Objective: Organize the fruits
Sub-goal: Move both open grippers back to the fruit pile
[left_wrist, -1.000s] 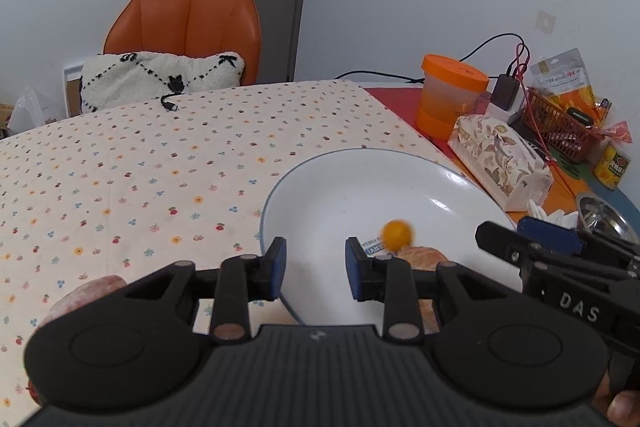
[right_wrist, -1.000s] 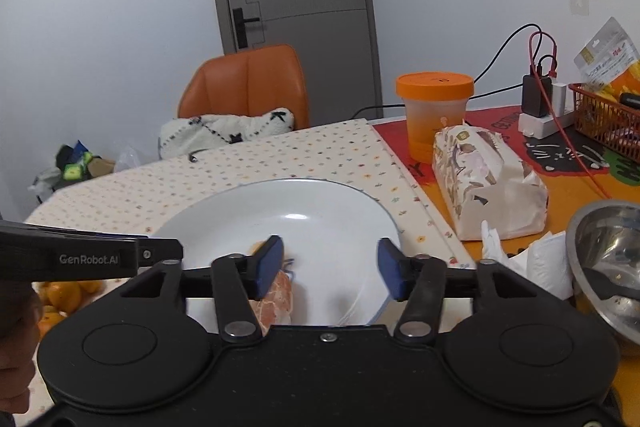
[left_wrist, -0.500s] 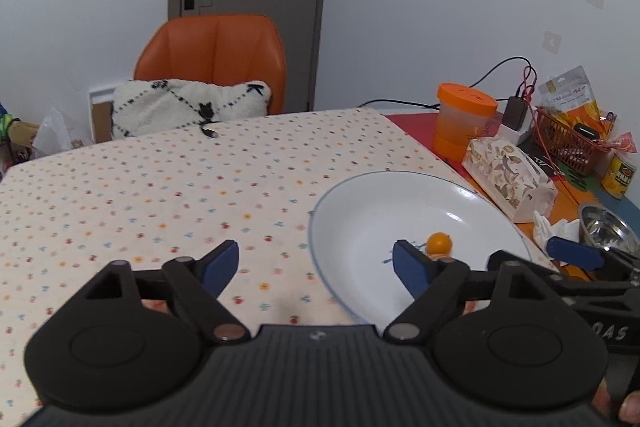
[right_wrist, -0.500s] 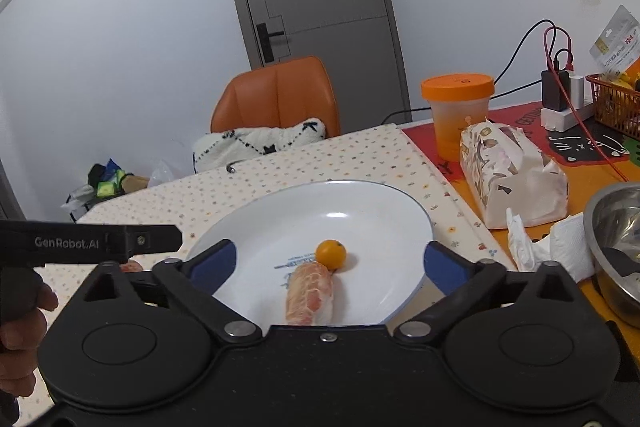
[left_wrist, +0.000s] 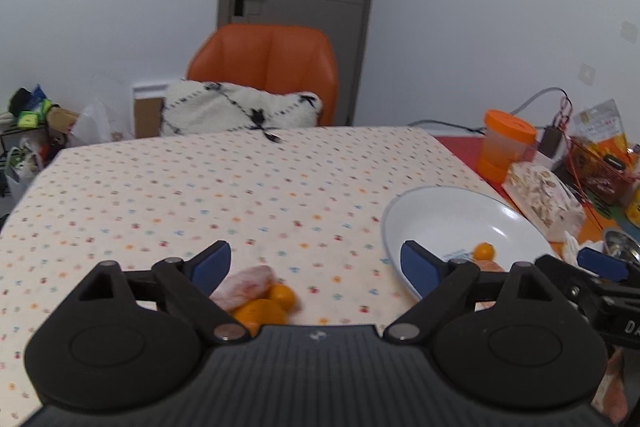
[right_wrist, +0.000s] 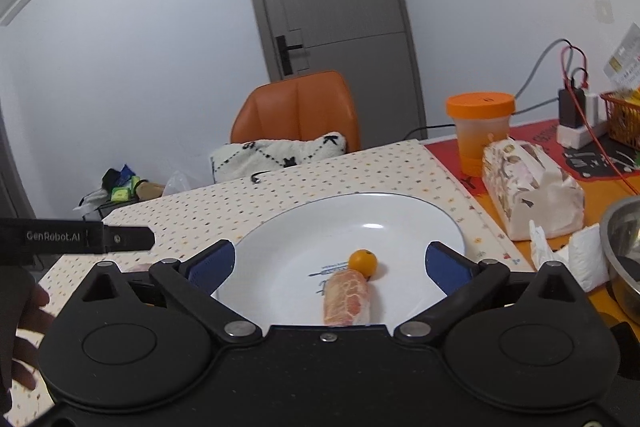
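- Left wrist view: your left gripper (left_wrist: 316, 261) has its blue-padded jaws spread wide with nothing between them, above the white tablecloth dotted with small coloured flowers (left_wrist: 240, 195).
- Its black body cuts off the fruit just below it: you see only part of a peeled pink-fleshed citrus segment (left_wrist: 246, 287) touching a small round orange fruit (left_wrist: 282, 295) and a larger orange fruit (left_wrist: 258, 313), all lying on the cloth beside the plate, not on it.
- The same view is softly blurred, and your right gripper shows only as a dark edge at the lower right.
- Right wrist view: your right gripper (right_wrist: 330, 263) is released as well, jaws far apart and empty, hovering over the near rim of the round white plate with a thin blue edge (right_wrist: 280, 267).
- That plate holds two things: a tiny round orange fruit (right_wrist: 362, 262) touching the far end of a second peeled pink citrus segment (right_wrist: 346, 297), whose near end is hidden behind the gripper body.
- At the right edge a shiny steel bowl (right_wrist: 622, 259) is cut off; you cannot tell what is in it.
- The translucent cup with an orange lid (right_wrist: 480, 131) stands behind a floral-wrapped tissue pack (right_wrist: 528, 187).
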